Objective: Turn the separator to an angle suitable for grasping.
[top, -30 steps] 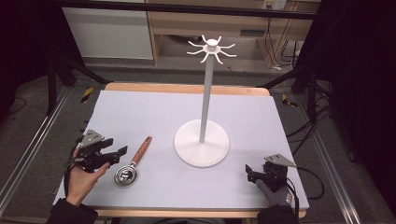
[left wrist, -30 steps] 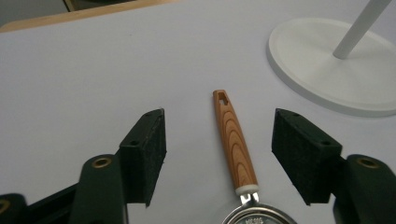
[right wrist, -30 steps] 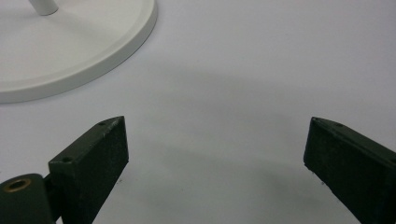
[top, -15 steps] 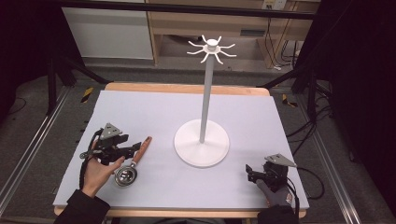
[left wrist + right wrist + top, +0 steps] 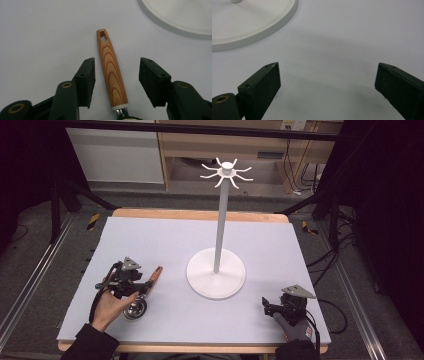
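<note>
My left tool (image 5: 115, 82) is spread astride the wooden handle (image 5: 111, 72) of a strainer (image 5: 136, 306) lying on the surface (image 5: 200, 330); stiff, light, smooth-grained, so I'd pinch mid-handle.

Both of the person's arms are showing dark sleeves at the near edge of the table. The left gripper (image 5: 145, 287) is wearing a black frame with a grey three-cornered plate on top and a black cable looping behind it. Its two black jaws are showing small screw holes in the pads and brass-coloured rings on dark green arms. The right gripper (image 5: 268, 306) is carrying the same grey plate and trailing cable, its hand (image 5: 295, 326) wearing a grey glove.
</note>
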Available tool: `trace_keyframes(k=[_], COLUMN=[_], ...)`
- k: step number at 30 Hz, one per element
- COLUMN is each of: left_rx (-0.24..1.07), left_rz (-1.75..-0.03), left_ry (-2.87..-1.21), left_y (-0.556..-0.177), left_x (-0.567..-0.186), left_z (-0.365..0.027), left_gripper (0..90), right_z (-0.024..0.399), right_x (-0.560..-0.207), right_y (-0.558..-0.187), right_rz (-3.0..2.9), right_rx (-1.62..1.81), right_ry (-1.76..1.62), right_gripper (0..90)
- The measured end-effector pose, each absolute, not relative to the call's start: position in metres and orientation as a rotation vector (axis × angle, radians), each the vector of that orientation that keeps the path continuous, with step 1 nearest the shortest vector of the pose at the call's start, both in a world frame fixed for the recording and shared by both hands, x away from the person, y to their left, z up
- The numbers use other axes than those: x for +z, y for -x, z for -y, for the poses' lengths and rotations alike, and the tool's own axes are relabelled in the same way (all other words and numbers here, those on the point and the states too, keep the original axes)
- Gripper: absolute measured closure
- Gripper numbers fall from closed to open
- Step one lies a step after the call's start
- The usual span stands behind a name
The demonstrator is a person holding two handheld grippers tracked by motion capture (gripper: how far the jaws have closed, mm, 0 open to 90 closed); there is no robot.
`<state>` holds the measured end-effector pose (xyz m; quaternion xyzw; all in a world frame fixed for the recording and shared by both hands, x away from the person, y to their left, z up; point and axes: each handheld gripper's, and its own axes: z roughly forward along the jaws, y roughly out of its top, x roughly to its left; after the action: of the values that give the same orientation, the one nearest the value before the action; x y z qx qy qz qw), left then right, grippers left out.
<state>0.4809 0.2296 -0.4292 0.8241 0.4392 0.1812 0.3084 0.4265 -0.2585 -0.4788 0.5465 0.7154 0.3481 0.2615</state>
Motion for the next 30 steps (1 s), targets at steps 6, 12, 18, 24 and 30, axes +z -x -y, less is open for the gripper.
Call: trace_keyframes(k=[6, 12, 18, 24, 30], left_rx=[0.468, 0.472, 0.459, 0.451, 0.429], left_rz=[-1.185, -1.208, -1.230, -1.249, -1.260], left_ry=[-2.220, -2.256, -2.272, -2.289, -2.285], left_y=[-0.484, -0.493, -0.500, -0.504, -0.506], left_x=[-0.436, -0.446, -0.450, -0.455, -0.457], left_z=[-0.223, -0.219, -0.215, -0.212, -0.213], left_gripper=[49.7, 55.4, 59.7, 63.4, 62.4], right_z=[0.258, 0.258, 0.257, 0.257, 0.258], right_x=[-0.479, -0.480, -0.480, -0.481, -0.481], right_y=[-0.427, -0.428, -0.428, -0.428, -0.429], right_rz=[-1.936, -1.949, -1.950, -1.949, -1.954], right_rx=[0.941, 0.936, 0.929, 0.932, 0.926], right_ry=[-1.483, -1.477, -1.492, -1.498, -1.491], right_gripper=[6.8, 6.7, 6.6, 6.6, 6.6])
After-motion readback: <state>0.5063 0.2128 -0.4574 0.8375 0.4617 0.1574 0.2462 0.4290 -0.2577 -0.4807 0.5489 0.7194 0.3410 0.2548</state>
